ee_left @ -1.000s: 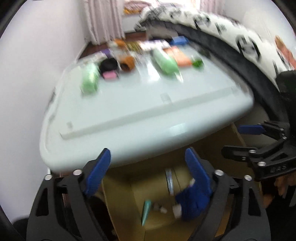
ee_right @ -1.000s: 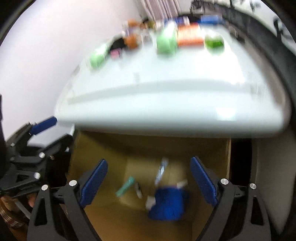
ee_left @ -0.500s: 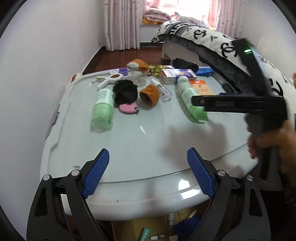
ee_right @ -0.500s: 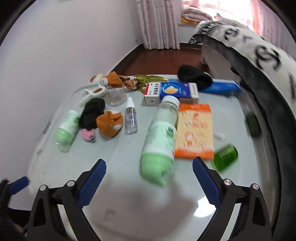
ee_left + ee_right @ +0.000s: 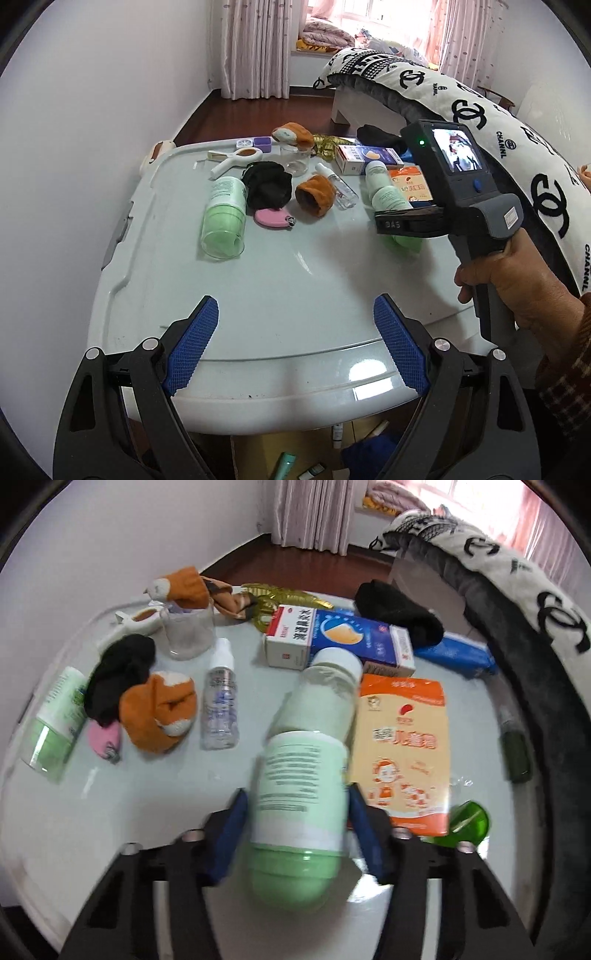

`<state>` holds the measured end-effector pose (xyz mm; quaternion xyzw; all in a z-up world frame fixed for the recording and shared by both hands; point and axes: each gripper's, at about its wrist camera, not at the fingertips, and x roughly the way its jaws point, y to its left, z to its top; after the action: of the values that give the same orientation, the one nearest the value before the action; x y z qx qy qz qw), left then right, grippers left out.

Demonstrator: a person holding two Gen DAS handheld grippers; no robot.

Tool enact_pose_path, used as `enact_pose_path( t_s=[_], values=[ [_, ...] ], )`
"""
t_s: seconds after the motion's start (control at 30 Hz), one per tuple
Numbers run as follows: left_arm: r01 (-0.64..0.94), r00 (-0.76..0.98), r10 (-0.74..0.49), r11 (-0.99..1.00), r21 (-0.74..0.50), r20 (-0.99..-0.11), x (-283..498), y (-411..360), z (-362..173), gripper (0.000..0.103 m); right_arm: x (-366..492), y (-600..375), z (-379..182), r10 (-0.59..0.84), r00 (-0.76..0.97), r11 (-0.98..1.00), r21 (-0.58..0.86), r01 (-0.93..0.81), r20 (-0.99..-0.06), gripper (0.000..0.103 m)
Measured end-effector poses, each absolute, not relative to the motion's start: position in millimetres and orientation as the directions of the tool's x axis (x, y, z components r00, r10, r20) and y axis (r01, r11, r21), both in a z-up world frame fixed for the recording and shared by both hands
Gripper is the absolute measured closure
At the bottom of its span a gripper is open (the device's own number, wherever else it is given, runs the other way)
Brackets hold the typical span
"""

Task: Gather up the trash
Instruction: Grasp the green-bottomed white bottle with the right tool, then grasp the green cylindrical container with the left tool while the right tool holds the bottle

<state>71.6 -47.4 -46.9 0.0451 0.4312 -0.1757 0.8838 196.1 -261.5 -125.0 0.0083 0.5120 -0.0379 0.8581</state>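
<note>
A pale green bottle [image 5: 306, 760] lies on the white table [image 5: 147, 812], and my right gripper [image 5: 295, 830] has closed its blue pads on both sides of the bottle's lower body. In the left wrist view the right gripper's body [image 5: 454, 184] hides most of that bottle [image 5: 384, 188]. My left gripper [image 5: 295, 347] is open and empty over the table's [image 5: 277, 295] near edge. A cardboard box [image 5: 303, 458] with trash in it stands below the table edge.
On the table lie a second green bottle [image 5: 224, 218], black cloth [image 5: 267, 182], orange socks [image 5: 316, 192], a clear spray bottle [image 5: 219, 701], a glass jar [image 5: 188, 631], a medicine box [image 5: 332, 638], an orange packet [image 5: 402, 746] and a green cap [image 5: 465, 821]. A sofa [image 5: 480, 110] borders the right side.
Both grippers rose from over the cardboard box to the table top. My right gripper moved forward and narrowed its jaws around the green bottle.
</note>
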Motion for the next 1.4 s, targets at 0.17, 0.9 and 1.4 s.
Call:
enact_pose_path(
  t_s=[0.17,0.9,1.4],
  values=[
    [0.343,0.546,-0.258,0.937,-0.068,-0.797,73.9,-45.6,-52.3,0.019,184.3,-274.0,-120.1,0.026,0.459,0.993,0.075,0.088,-0.888,0.055],
    [0.205,0.559,-0.072,0.977,0.054,-0.826,201.3,-37.2,-80.1,0.019,75.9,-256.2,-35.4,0.256,0.583,0.963,0.253,-0.089,-0.771,0.058],
    [0.209,0.507,-0.072,0.977,0.041,-0.859,232.8,-42.8,-123.3,0.056,86.7,-274.0,-80.2,0.233,0.449,0.972,0.188,-0.142,-0.863,0.042]
  ],
)
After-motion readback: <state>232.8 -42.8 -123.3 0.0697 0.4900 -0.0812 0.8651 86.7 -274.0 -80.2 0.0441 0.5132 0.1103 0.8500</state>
